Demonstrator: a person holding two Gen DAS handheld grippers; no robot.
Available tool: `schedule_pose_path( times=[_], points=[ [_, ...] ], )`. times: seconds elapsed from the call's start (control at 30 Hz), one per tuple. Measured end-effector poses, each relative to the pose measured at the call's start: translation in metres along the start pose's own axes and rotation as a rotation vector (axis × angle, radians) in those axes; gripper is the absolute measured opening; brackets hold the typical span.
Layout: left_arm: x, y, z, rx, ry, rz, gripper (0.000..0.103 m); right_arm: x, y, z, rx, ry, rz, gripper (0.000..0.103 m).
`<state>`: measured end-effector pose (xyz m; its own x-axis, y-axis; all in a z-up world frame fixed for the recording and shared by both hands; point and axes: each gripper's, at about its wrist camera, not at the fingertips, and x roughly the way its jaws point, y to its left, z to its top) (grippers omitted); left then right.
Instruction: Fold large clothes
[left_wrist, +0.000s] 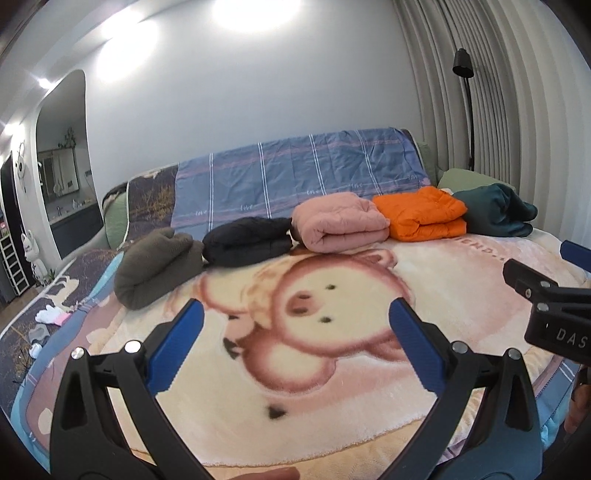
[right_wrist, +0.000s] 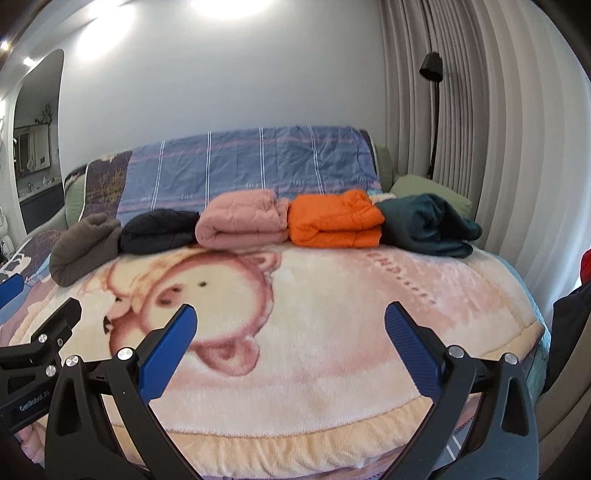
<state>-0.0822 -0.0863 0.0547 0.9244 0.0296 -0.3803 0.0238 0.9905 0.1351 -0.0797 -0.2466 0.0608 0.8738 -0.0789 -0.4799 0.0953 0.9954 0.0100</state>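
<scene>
Several folded garments lie in a row across the far side of the bed: an olive one (left_wrist: 157, 267) (right_wrist: 86, 247), a black one (left_wrist: 247, 240) (right_wrist: 159, 229), a pink one (left_wrist: 340, 221) (right_wrist: 242, 221), an orange one (left_wrist: 424, 212) (right_wrist: 334, 218) and a dark teal one (left_wrist: 495, 210) (right_wrist: 428, 225). My left gripper (left_wrist: 295, 314) is open and empty above the cartoon pig blanket (left_wrist: 332, 387) (right_wrist: 314, 369). My right gripper (right_wrist: 290, 317) is open and empty beside it, above the same blanket. Each gripper shows at the edge of the other's view.
A blue striped sheet (left_wrist: 295, 173) covers the headboard behind the row. Small white and pink items (left_wrist: 51, 315) lie on the bed's left part. A black floor lamp (left_wrist: 467, 107) stands by the curtains at the right. A dark garment (right_wrist: 569, 332) hangs at the right edge.
</scene>
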Motion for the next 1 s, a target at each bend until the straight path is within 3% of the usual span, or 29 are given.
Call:
schedule_pose_path(
  times=[0.13,0.5,0.77,1.0],
  points=[
    [0.01,0.001,-0.003,-0.013,0.04,-0.004,0.101,0.008,0.001,-0.003,-0.009,0.04,-0.005,0.102],
    [0.028,0.002,-0.01,-0.04,0.101,-0.038,0.101,0.014,-0.003,-0.001,0.003,0.038,-0.034,0.102],
    [0.04,-0.002,-0.017,-0.032,0.148,-0.052,0.101,0.045,-0.005,-0.012,-0.03,0.163,-0.088,0.102],
    [0.049,-0.006,-0.023,-0.025,0.178,-0.067,0.101,0.046,-0.004,-0.013,-0.025,0.154,-0.084,0.102]
  ],
)
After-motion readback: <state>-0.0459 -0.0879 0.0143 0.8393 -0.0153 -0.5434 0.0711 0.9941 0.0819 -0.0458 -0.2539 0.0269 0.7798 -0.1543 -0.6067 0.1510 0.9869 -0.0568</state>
